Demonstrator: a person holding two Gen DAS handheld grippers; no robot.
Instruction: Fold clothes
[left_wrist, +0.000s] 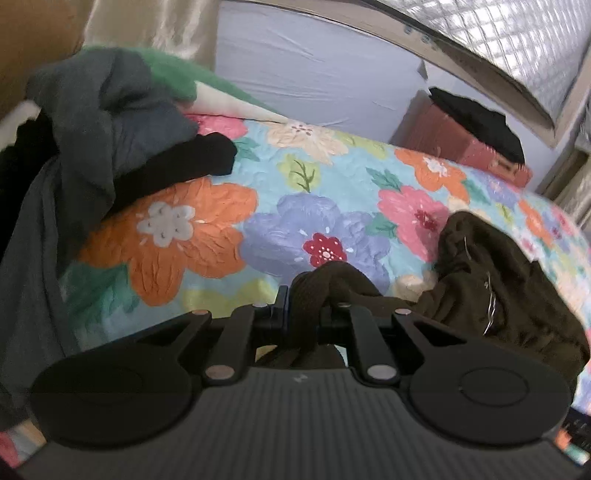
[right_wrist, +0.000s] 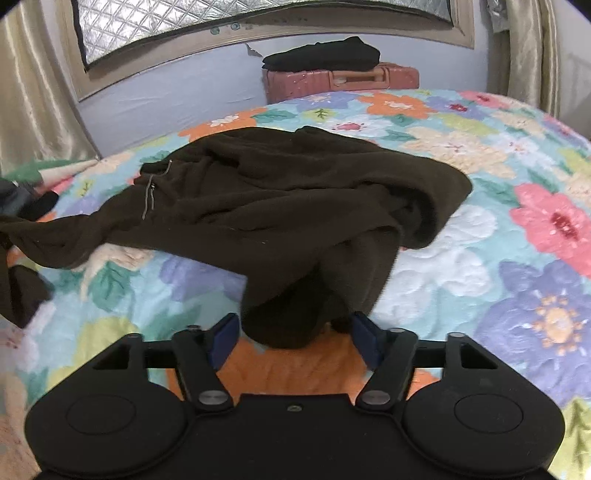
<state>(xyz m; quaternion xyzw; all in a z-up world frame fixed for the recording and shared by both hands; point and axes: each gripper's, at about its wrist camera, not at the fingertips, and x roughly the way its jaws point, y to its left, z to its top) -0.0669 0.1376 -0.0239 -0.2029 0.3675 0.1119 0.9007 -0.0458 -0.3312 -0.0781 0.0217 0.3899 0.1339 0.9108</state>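
A dark brown fleece garment (right_wrist: 280, 199) with a silver zipper lies crumpled on the floral bedspread (right_wrist: 461, 240). My left gripper (left_wrist: 304, 299) is shut on a bunched end of it, and the rest (left_wrist: 495, 280) trails off to the right. My right gripper (right_wrist: 295, 332) is open, its blue pads (right_wrist: 221, 339) on either side of a hanging fold of the garment's near edge, just above the bedspread.
A pile of grey, black and green clothes (left_wrist: 103, 140) sits at the left of the bed. A pink suitcase (right_wrist: 343, 79) with folded black clothing (right_wrist: 325, 55) on top stands against the far wall under the window. Curtains hang at both sides.
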